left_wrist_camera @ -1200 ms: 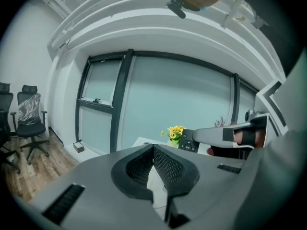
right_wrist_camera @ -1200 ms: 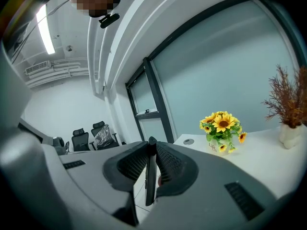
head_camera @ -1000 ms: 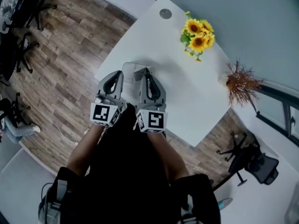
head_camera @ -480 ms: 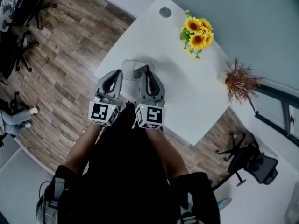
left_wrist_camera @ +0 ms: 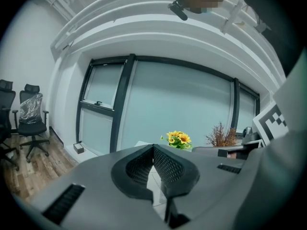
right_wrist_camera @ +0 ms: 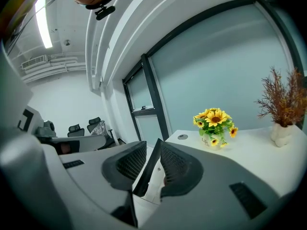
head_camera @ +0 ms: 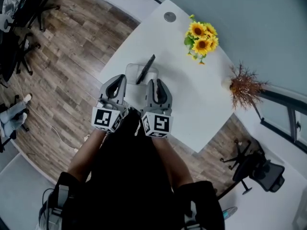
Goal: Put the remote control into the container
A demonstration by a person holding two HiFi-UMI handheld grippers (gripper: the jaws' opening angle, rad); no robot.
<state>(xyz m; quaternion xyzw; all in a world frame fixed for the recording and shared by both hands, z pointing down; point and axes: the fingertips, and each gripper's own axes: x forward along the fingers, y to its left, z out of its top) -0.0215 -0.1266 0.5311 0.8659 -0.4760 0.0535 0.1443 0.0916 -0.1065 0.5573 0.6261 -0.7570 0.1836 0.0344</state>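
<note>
Slim black remote control (head_camera: 145, 69): stands tilted in the clear plastic container (head_camera: 131, 74), lower end inside, upper end leaning out past the far rim toward the middle of the bench. In the right gripper view the remote control (right_wrist_camera: 146, 171) shows as a dark bar between the two pads, close along one and with a gap to the other. Right tongs (head_camera: 155, 82): just behind the container's near edge, jaws opening, spread around the remote rather than pinching it. Left tongs (head_camera: 119, 77): at the container's near left corner, pressed together on nothing (left_wrist_camera: 153, 148). White bench (head_camera: 192, 95): carries the container near its left edge. Also on it, well apart: bunch of yellow sunflowers (head_camera: 201, 36) toward the far side, brown dried sprigs in a white vase (head_camera: 243, 84) at the right corner, and a round grey cable cap (head_camera: 169, 17) at the far end. Surroundings: wood-plank floor (head_camera: 62, 66), black office chair (head_camera: 259, 169) to the right.
</note>
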